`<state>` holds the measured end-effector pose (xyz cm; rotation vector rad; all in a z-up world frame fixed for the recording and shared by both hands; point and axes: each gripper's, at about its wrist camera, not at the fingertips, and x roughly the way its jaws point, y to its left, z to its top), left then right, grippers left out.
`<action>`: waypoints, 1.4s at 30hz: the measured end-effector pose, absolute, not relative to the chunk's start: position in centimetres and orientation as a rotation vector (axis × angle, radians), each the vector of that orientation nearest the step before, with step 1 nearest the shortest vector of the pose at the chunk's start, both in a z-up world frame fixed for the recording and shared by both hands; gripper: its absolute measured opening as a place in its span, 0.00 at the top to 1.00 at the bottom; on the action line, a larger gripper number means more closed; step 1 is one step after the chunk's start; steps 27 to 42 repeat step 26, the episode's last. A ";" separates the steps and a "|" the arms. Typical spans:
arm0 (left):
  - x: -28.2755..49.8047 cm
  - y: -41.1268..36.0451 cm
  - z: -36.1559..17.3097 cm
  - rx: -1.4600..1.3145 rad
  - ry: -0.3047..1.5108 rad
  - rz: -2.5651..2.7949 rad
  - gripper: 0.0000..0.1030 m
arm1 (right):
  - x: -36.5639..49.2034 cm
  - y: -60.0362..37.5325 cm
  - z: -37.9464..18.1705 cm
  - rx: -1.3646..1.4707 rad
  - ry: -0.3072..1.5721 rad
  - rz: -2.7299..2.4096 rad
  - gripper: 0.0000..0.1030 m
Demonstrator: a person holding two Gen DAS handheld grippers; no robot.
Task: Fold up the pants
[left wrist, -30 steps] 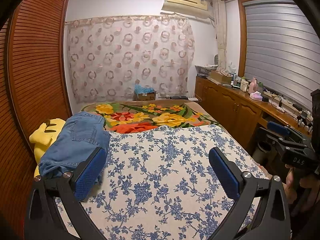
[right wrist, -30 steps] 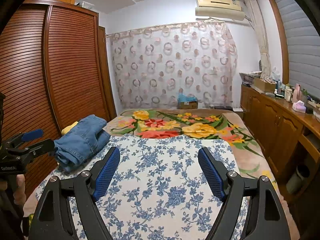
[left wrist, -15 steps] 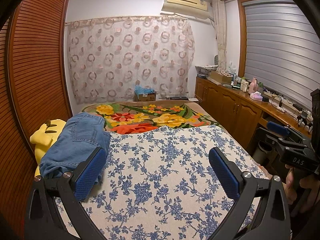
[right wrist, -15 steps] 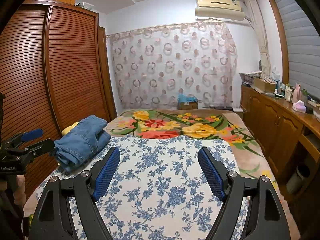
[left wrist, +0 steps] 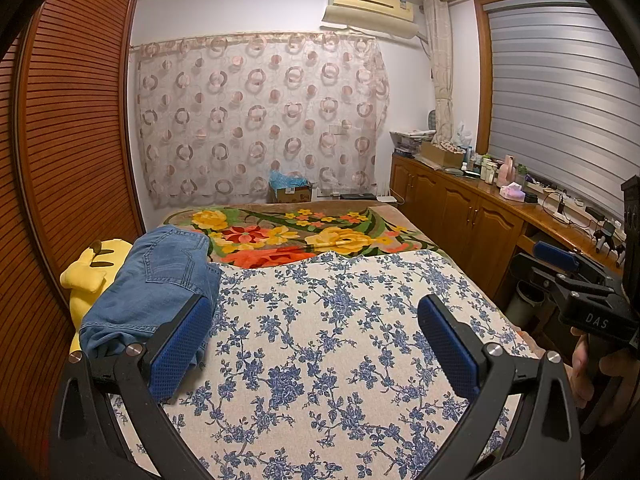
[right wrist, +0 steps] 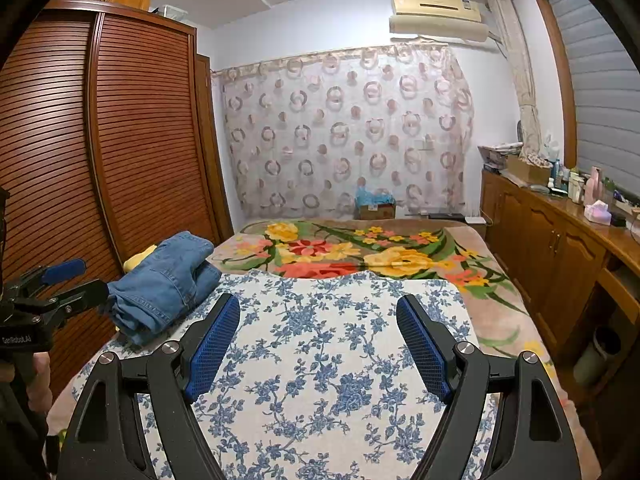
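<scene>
A folded pair of blue jeans (left wrist: pixel 156 280) lies at the left side of the bed, partly on a yellow plush toy (left wrist: pixel 90 268); it also shows in the right wrist view (right wrist: pixel 168 280). My left gripper (left wrist: pixel 316 344) is open and empty above the blue-flowered sheet (left wrist: pixel 320 320), its left finger just in front of the jeans. My right gripper (right wrist: pixel 318 344) is open and empty over the same sheet. Each gripper shows at the edge of the other's view: the right one (left wrist: pixel 568 276), the left one (right wrist: pixel 60 284).
A wooden slatted wardrobe (right wrist: pixel 100 140) runs along the left. A wooden cabinet (left wrist: pixel 480 216) with bottles and clutter lines the right. A flowered blanket (left wrist: pixel 304 236) covers the bed's far half. A cardboard box (left wrist: pixel 290 190) sits by the curtain.
</scene>
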<state>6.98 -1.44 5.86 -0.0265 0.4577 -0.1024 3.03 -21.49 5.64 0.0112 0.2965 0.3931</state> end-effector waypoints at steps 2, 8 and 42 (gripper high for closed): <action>6.9 -1.5 5.9 -0.026 0.457 -0.102 0.00 | 3.1 -21.6 5.7 0.010 0.296 0.394 0.20; 6.9 -1.5 5.9 -0.026 0.456 -0.103 0.00 | 3.1 -21.5 5.7 0.011 0.296 0.393 0.20; 7.0 -1.4 5.7 -0.025 0.455 -0.102 0.00 | 2.7 -20.9 6.2 0.016 0.290 0.386 0.20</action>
